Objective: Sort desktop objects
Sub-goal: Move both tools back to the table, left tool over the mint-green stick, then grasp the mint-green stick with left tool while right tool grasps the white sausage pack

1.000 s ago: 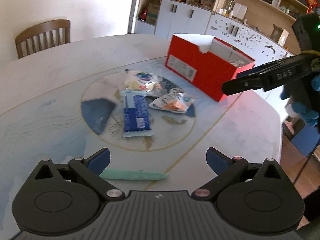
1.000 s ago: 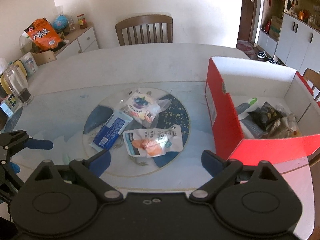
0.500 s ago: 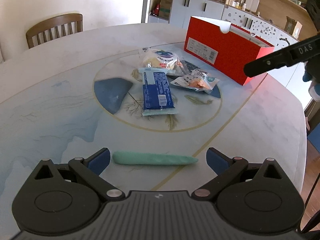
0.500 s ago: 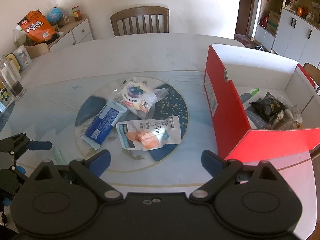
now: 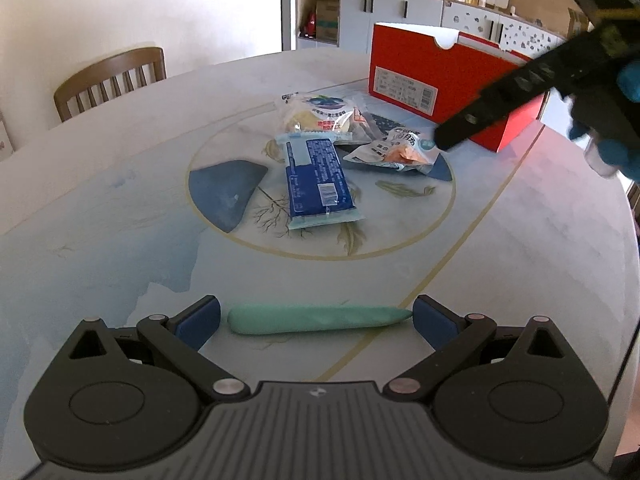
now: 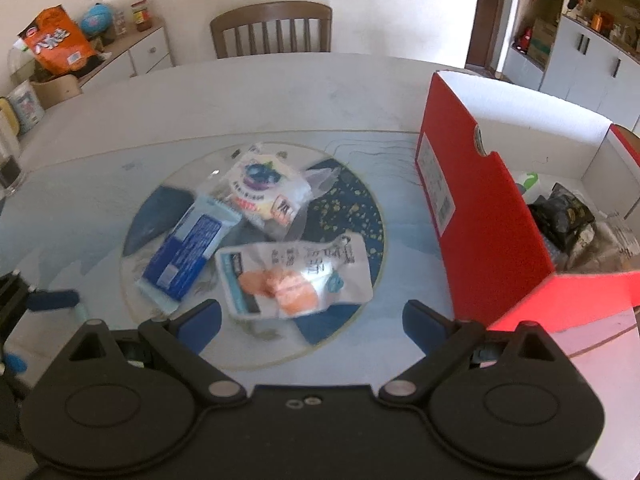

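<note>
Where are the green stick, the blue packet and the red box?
green stick (image 5: 318,319), left wrist view, middle of its length.
blue packet (image 5: 318,178), left wrist view, centre of its printed face.
red box (image 6: 486,236), right wrist view, its long red outer wall.

Bare table (image 5: 500,264) lies open around the teal stick (image 5: 320,320) between the spread fingers of the left gripper (image 5: 316,322), while toward twelve o'clock three snack packets (image 5: 320,176) crowd the centre and the red box (image 5: 452,84), seemingly near-full, walls off one o'clock.
</note>
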The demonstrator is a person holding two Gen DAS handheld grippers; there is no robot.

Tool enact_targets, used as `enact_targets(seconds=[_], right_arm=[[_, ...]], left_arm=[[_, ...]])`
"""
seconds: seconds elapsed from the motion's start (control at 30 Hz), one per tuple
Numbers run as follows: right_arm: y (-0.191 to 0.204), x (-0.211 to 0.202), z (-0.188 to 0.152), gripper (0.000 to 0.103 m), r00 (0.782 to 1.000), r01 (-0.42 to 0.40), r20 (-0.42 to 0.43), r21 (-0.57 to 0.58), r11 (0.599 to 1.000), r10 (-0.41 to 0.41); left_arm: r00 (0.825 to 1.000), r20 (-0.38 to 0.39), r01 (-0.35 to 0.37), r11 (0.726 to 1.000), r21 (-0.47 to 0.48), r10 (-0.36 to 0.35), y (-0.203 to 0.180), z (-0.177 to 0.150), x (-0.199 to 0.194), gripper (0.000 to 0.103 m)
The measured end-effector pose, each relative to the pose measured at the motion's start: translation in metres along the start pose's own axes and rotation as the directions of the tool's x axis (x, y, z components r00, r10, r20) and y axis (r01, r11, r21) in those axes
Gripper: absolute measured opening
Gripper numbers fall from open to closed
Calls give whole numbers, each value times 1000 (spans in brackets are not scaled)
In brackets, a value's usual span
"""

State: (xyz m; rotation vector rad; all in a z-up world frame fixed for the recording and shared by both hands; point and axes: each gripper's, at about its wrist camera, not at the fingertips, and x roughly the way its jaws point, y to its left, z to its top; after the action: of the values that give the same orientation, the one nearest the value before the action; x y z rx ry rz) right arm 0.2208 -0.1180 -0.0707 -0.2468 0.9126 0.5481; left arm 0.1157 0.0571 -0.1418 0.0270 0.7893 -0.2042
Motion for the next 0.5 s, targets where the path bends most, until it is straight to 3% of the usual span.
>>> enact_targets(seconds=[0.5], right_arm=[[-8, 49, 15, 97, 999, 29, -34, 42, 999, -28]], left_arm=[[1000, 20, -5, 1000, 4, 5, -1, 1, 5, 102]])
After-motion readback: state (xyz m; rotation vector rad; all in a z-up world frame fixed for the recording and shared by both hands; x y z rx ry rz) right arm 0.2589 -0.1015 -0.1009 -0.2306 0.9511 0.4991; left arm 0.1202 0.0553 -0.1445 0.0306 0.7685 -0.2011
